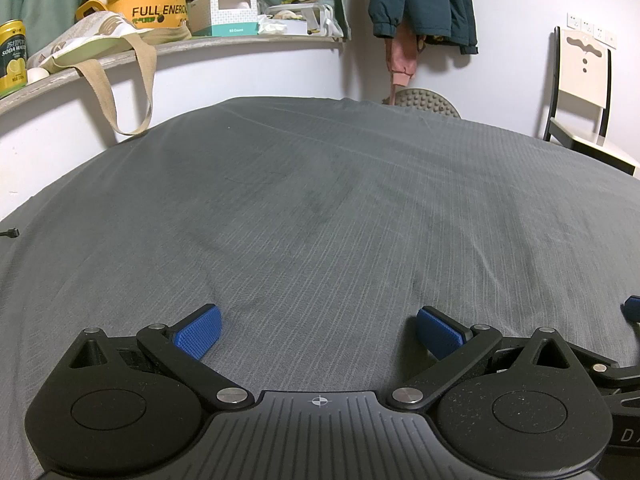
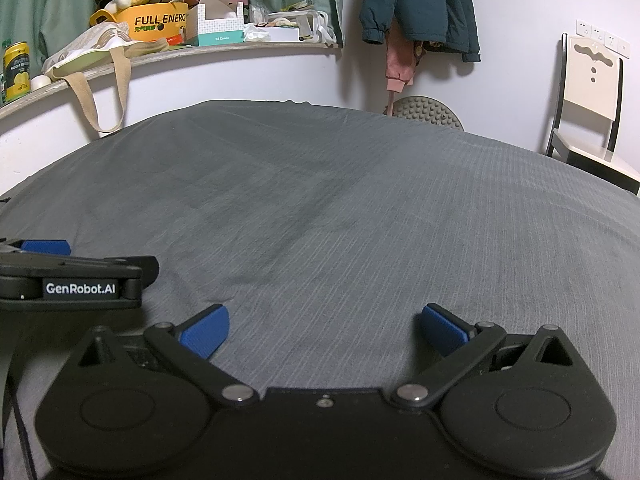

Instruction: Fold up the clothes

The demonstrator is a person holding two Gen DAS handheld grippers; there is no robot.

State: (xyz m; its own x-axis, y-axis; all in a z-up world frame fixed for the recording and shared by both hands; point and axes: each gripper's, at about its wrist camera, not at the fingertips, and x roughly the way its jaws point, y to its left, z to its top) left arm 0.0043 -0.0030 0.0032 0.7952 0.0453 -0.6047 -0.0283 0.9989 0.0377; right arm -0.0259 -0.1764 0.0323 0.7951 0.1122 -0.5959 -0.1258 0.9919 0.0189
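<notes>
Grey bedsheet (image 1: pixel 320 200) lies bare; tote bag (image 1: pixel 104 40) overhangs the shelf (image 1: pixel 240 42).

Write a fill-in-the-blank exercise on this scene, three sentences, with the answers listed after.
1. Both the left gripper and the right gripper are ____, with nothing between their fingers.
2. The grey bed sheet in front of them has no ____ lying on it yet.
3. The yellow soda can stands on the ____ beside the bed.

Missing words: open; clothes; shelf
</notes>
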